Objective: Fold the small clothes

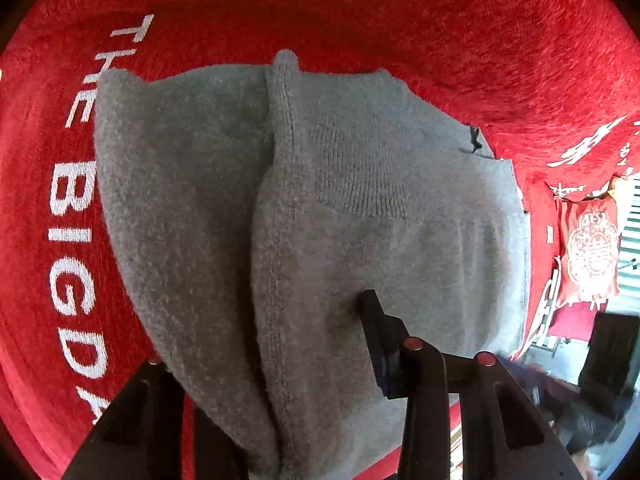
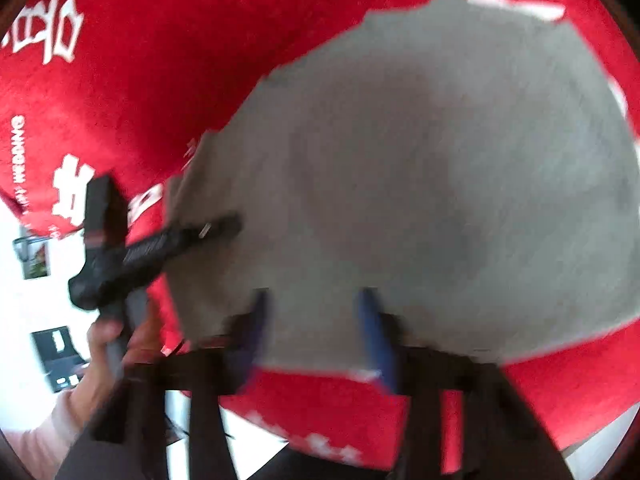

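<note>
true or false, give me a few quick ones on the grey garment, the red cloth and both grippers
1. The grey garment lies on a red cloth with white lettering. True.
2. The garment is blue denim. False: it is grey knit.
3. The left gripper has garment fabric bunched between its fingers. True.
4. The right gripper is clamped shut. False: its fingers stand apart at the garment's edge.
5. The right wrist view is sharp. False: it is blurred.

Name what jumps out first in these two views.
A grey knit garment fills the centre of both views, bunched and draped over the left claw. Under it lies a bright red cloth with white lettering. The right claw, blurred, stands open at the garment's near edge.
</note>
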